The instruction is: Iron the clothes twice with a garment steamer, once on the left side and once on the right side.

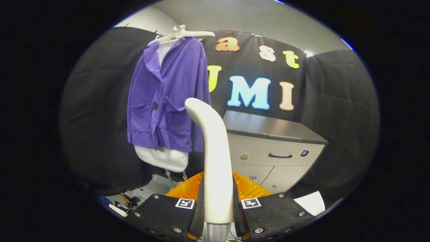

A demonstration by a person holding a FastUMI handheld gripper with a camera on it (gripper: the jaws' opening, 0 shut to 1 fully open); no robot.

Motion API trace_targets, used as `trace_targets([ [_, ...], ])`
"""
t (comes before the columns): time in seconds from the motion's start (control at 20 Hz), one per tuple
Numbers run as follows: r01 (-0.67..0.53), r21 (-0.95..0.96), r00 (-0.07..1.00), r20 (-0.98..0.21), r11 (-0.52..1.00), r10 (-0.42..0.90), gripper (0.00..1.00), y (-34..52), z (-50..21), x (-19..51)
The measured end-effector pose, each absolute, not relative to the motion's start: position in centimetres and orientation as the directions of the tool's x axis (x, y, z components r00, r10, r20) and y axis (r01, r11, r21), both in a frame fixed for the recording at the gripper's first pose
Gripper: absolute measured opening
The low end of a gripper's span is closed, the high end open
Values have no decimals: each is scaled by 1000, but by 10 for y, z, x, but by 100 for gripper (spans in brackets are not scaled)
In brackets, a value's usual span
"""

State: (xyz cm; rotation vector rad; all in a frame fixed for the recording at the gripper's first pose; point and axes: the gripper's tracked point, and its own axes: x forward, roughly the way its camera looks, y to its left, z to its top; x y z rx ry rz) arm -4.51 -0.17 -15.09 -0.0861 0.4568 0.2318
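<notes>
- A purple button-front jacket [166, 97] with patch pockets hangs on a white plastic hanger [183, 33] in front of the black cloth wall, well beyond the fingers and off to their left; a white garment [163, 158] shows under its hem and at its open collar.
- A pale grey cabinet with a dark flat top [268, 126] stands against the wall to the right of the jacket; a black drawer handle [280, 156] sits on its front.
- The white, smooth-bodied garment steamer [211, 151] rises upright from between the fingers, its rounded head bent toward the jacket but apart from it.
- The black two-finger gripper [217, 210] is clamped on the steamer's lower body, both fingers pressing its sides; each finger carries a small square black-and-white marker.
- An orange ribbed object [248, 188] lies just ahead of the fingers, behind the steamer.
- A white sheet [310, 202] lies near the right finger.
</notes>
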Motion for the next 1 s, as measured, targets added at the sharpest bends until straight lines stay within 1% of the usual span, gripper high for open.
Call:
trace_targets([
  [0.35, -181, 52, 950, -250, 982, 188, 36, -40, -75, -43],
  [0.55, -145, 72, 978, -142, 987, 154, 36, -51, -43, -41],
  [0.8, -113, 57, 990, -74, 992, 117, 36, -59, -20, -37],
  [1.0, -90, 47, 995, -49, 995, 92, 36, -60, -11, -31],
])
